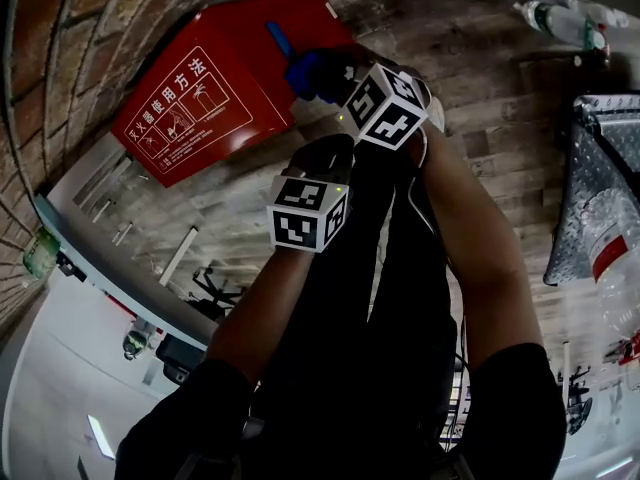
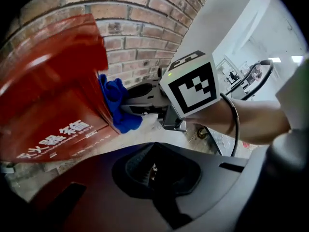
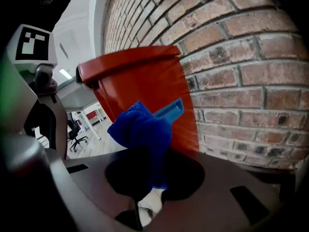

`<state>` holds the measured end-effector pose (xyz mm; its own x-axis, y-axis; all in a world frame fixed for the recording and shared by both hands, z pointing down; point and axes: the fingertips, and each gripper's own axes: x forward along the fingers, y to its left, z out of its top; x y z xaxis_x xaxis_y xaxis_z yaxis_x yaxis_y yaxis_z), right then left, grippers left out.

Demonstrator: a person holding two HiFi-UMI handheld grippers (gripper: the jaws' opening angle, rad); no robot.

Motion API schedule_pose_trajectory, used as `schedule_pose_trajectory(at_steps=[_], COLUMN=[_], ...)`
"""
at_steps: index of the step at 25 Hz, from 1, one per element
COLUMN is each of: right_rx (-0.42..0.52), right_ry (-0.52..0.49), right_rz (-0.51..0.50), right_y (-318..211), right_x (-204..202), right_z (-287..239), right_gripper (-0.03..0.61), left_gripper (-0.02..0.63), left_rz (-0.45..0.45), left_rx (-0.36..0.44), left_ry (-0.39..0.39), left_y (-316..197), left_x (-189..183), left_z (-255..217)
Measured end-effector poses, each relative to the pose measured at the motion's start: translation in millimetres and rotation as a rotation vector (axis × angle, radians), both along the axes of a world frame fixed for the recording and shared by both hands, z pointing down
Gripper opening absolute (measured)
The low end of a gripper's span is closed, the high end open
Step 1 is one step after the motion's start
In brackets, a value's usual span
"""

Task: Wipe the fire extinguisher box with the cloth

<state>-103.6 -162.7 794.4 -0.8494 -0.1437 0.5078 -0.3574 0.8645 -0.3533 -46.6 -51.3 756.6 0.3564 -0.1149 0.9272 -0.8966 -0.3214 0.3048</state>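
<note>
Fire extinguisher box (image 1: 215,83): red, with white print on the front. It stands on the wood floor (image 1: 480,88) against the brick wall (image 3: 241,71), far and left of the person.

Right gripper (image 1: 340,80): jaws closed on a bunched blue cloth (image 1: 312,73). The wad sticks out past the jaws and sits at the box's right side, near a blue tab (image 3: 169,111) on the box. From the left gripper view the cloth looks pressed to that side edge.

Left gripper (image 2: 154,173): hangs just near of the right one and is apart from the box. Its jaws look drawn together with nothing between them, though the hollow there is dark.

Handling, judged:
- The cloth is soft, light and thick-piled. It should mould to edges, but it can fold over or creep out of a two-jaw pinch, so it is best held deep in the bunch, as it is now.
- The box is stiff with glossy painted faces, so the cloth should glide easily.
- The box is probably heavy enough to stay put under light pressure. The free gripper could steady the lid edge if it does shift.

Hard to make out:
- The exact contact patch is hidden behind the wad.
- The box's base and far side are cut off or in shadow.
- I cannot tell what the blue tab is, a latch or a handle.
- The person's arms cover the near floor in the head view.
</note>
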Motion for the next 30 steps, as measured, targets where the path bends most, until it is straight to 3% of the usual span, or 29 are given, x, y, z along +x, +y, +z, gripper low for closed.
schedule_pose_trajectory(at_steps=[4, 10, 22, 26, 30], right_rx=[-0.030, -0.111, -0.314, -0.370, -0.429], right_ry=[0.024, 0.037, 0.137, 0.116, 0.131], right_rz=[-0.018, 0.034, 0.165, 0.235, 0.274], right_y=[-1.5, -6.0, -6.8, -14.8, -17.3], right_x=[1.1, -0.1, -0.1, -2.7, -3.0], right_z=[55.2, 131.2, 275.1, 302.4, 330.5], right_gripper=[0.083, 0.083, 0.083, 0.083, 0.083], left_gripper=[0.008, 0.008, 0.008, 0.008, 0.008], left_rz=[-0.042, -0.052, 0.065, 0.121, 0.110], left_rx=[-0.042, -0.067, -0.083, -0.098, -0.136], left_ry=[0.004, 0.004, 0.064, 0.069, 0.085], left_y=[7.6, 7.6, 6.3, 12.4, 18.1], left_x=[-7.7, -13.8, -2.7, -6.4, -8.2], left_z=[37.5, 97.3, 167.7, 184.7, 200.4])
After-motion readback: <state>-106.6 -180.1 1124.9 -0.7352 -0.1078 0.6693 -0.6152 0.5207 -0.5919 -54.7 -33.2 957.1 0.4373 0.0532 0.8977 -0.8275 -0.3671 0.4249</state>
